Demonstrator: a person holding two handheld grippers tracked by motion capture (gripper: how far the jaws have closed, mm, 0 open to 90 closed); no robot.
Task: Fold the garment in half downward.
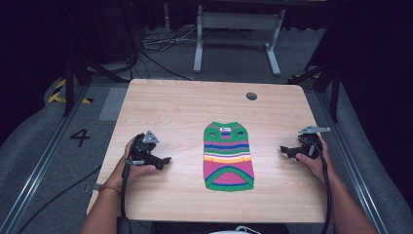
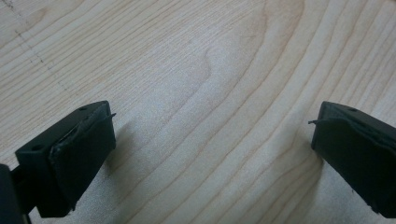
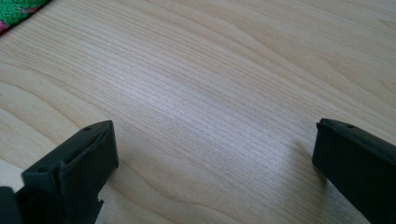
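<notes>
Striped knitted garment on a wooden table, flanked by two hand-held grippers.

Knitted garment point(image 1: 228, 156): green, pink and multicoloured stripes, laid flat near the middle of the table point(image 1: 185, 105), slightly toward the near edge; neck end points to the far edge. Left gripper point(image 1: 165, 160): held by the left hand point(image 1: 132, 163) near the left edge, apart from the garment, jaws spread wide over bare wood, nothing between them. Right gripper point(image 1: 284, 150): held by the right hand point(image 1: 314, 158) near the right edge, jaws likewise released and empty. Round grommet hole point(image 1: 251, 96): near the far edge.
</notes>
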